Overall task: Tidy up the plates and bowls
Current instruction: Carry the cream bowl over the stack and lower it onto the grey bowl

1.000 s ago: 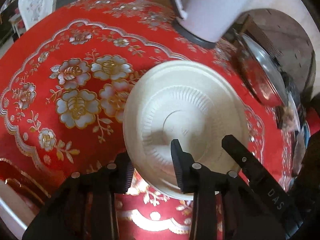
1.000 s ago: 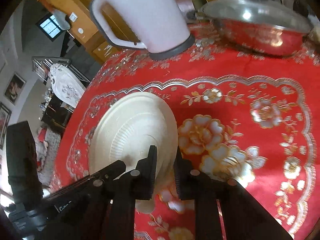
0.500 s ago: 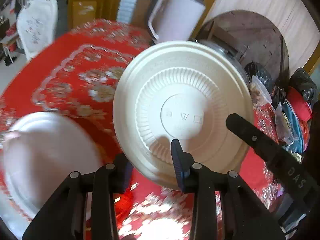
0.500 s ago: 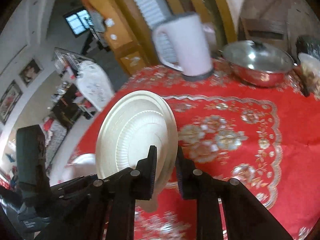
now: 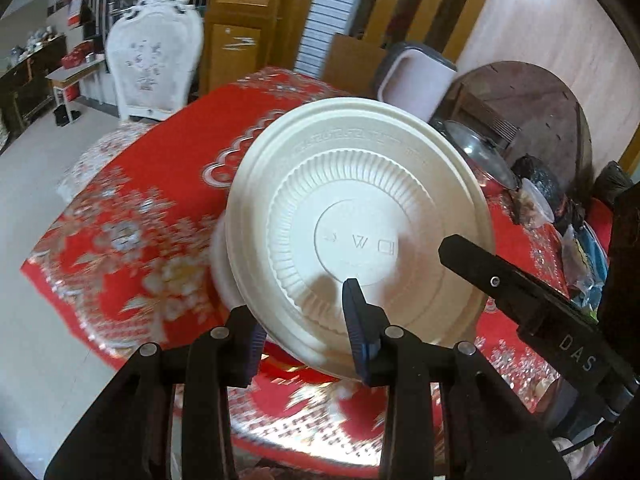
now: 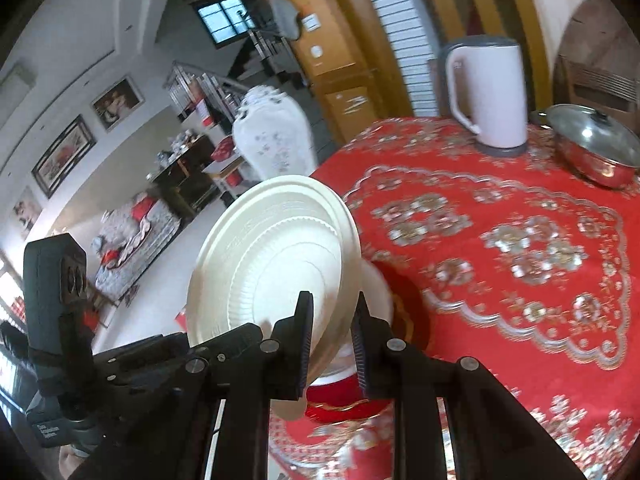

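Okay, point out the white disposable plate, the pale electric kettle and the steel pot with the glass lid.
White ribbed disposable plate (image 5: 360, 236): left wrist view, flat centre of its underside.
Pale pink electric kettle with grey lid (image 6: 490, 96): right wrist view, middle of its body.
Steel pot with glass lid (image 6: 592, 148): right wrist view, on the lid.

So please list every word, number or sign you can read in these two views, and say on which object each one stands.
"DAS": on the right gripper, white letters on its black finger.
Plate: raised lettering along the rim and small moulded symbols on the base, too faint to read.
Left gripper's camera block: small white print, too blurred to read.
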`<control>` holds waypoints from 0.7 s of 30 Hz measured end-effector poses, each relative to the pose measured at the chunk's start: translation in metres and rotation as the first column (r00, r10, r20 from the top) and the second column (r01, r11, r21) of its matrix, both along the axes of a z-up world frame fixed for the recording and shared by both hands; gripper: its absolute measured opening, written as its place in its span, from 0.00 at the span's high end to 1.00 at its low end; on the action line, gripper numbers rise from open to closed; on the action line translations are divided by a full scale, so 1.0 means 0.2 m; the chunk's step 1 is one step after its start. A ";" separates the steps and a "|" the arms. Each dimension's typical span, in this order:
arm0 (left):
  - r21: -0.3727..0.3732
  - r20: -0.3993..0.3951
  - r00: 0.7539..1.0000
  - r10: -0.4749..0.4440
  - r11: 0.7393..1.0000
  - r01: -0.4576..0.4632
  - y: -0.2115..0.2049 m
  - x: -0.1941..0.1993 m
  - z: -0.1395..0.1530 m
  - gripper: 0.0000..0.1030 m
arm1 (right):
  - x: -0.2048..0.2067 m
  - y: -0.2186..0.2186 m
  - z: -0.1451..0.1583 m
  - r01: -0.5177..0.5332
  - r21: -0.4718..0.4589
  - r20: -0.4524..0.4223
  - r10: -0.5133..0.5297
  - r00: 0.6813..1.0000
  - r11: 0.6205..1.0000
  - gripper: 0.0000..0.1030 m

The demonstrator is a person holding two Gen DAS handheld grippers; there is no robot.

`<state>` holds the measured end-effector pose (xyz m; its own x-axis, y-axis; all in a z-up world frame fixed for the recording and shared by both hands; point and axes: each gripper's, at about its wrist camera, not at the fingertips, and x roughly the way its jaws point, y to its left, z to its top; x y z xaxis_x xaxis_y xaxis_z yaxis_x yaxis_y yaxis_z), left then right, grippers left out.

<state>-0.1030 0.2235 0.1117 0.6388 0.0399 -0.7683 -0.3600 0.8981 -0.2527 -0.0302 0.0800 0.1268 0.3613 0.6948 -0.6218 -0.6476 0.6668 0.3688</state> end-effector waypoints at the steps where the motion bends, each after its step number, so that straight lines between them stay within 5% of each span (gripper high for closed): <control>1: 0.001 -0.002 1.000 0.006 1.000 -0.006 0.01 -0.03 0.00 0.68 | -0.02 0.02 -0.01 -0.010 -0.002 -0.003 0.010 1.000 1.000 0.79; 7: 0.038 -0.019 0.999 0.037 0.999 -0.036 0.06 -0.13 -0.03 0.68 | -0.10 0.14 -0.08 -0.052 -0.017 -0.034 0.051 0.998 0.999 0.77; 21: 0.007 -0.074 0.997 -0.012 1.000 0.013 0.09 0.08 -0.18 0.68 | 0.08 0.19 -0.19 -0.001 -0.103 -0.079 -0.007 0.997 0.995 0.77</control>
<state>-0.0868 0.2405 0.0764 0.5811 0.0386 -0.8129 -0.3662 0.9044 -0.2188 -0.0150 0.1188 0.0878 0.3100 0.6247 -0.7168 -0.6167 0.7059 0.3485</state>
